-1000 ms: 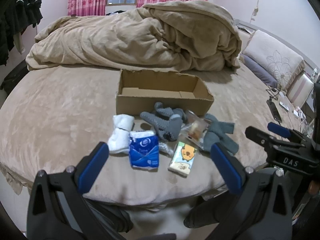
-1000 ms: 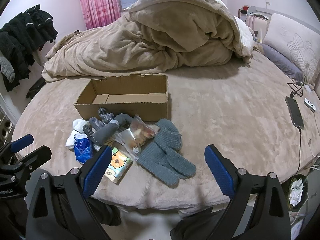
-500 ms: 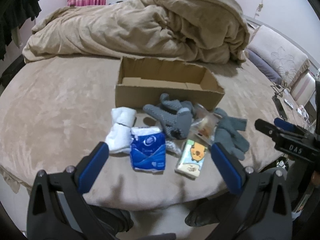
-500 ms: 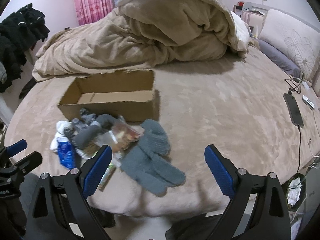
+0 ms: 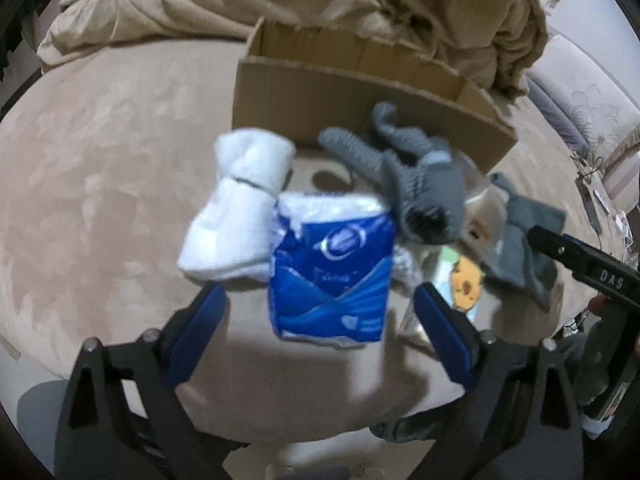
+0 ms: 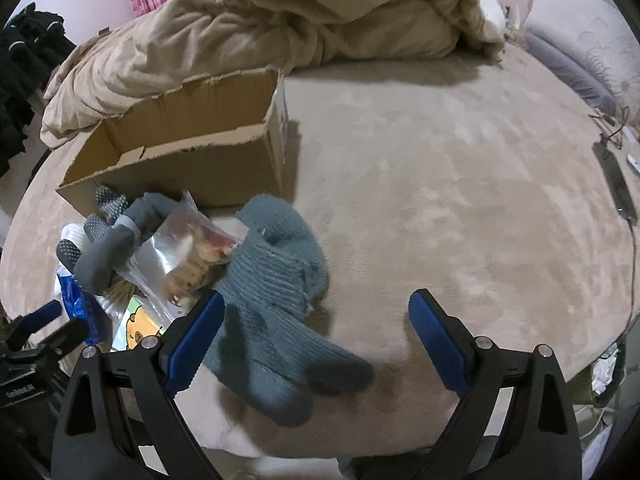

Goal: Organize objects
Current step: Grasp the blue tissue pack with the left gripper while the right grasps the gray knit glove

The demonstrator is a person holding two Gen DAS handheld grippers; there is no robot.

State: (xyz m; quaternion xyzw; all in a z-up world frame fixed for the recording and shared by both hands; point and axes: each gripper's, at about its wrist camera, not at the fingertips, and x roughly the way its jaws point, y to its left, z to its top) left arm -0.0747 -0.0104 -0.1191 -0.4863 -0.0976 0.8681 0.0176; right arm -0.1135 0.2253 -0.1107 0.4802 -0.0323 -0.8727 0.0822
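Here the blue tissue pack [image 5: 330, 268] lies between the closing left gripper [image 5: 320, 312] jaws, untouched.

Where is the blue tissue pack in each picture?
Left wrist view: the blue tissue pack lies in the middle, beside the white socks.
Right wrist view: only its edge shows at far left.
Shared landmark: the cardboard box behind the pile.

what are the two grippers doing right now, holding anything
Left gripper: jaws closing around the blue tissue pack, not yet touching it.
Right gripper: open, empty, above the blue-grey knit gloves.
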